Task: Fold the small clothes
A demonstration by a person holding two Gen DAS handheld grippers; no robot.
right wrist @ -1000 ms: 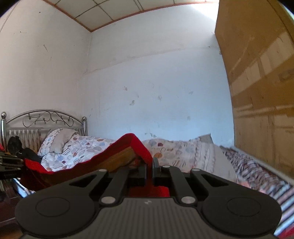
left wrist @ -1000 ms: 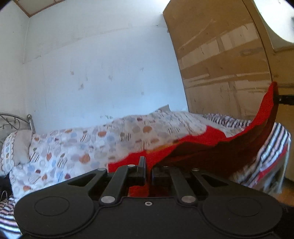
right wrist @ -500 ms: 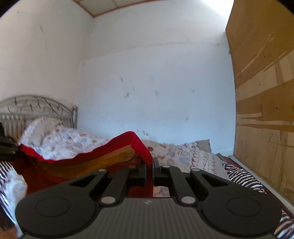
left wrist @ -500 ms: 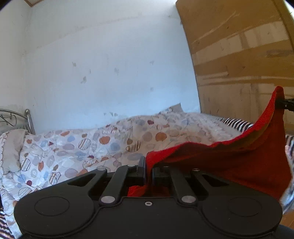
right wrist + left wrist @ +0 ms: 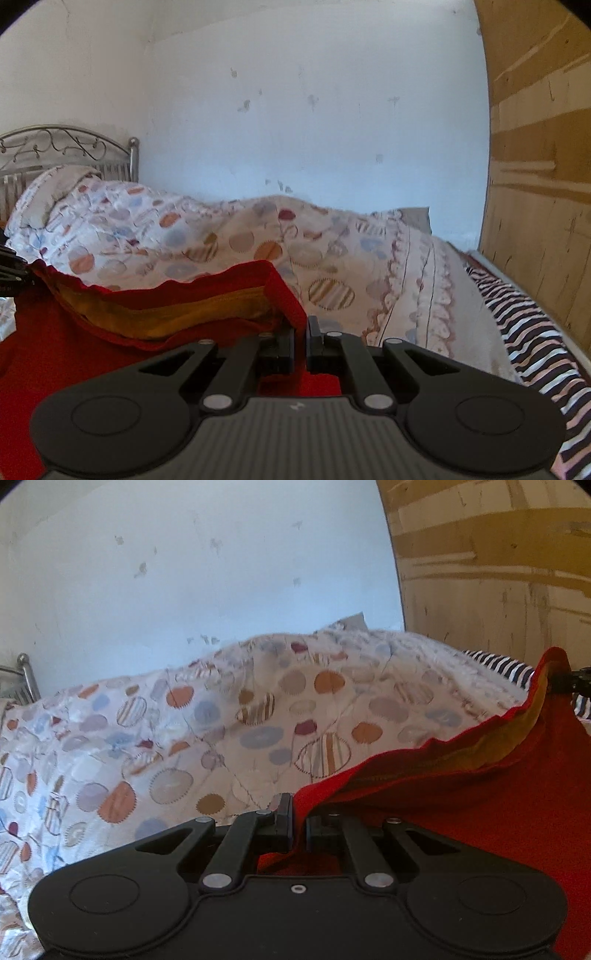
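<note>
A red garment [image 5: 509, 805] with an orange-yellow inner band hangs stretched between both grippers above the bed. My left gripper [image 5: 298, 814] is shut on one corner of it, the cloth running off to the right. There the tip of my right gripper [image 5: 570, 681] pinches the far corner. In the right wrist view my right gripper [image 5: 301, 338] is shut on the red garment [image 5: 66, 354], which spreads left toward the tip of my left gripper [image 5: 13, 264]. The lower part of the cloth is hidden behind the gripper bodies.
A quilt [image 5: 221, 723] printed with coloured circles covers the bed, with a pillow [image 5: 48, 192] and a metal headboard [image 5: 55, 147] at the left. A striped sheet [image 5: 528, 332] shows at the right, beside a tall wooden board [image 5: 543, 147]. A white wall [image 5: 184, 572] stands behind.
Both grippers have carried the stretched red garment forward over the bed; the quilt now looms larger and closer. The cloth hangs flatter between them. Both grips are unchanged.
</note>
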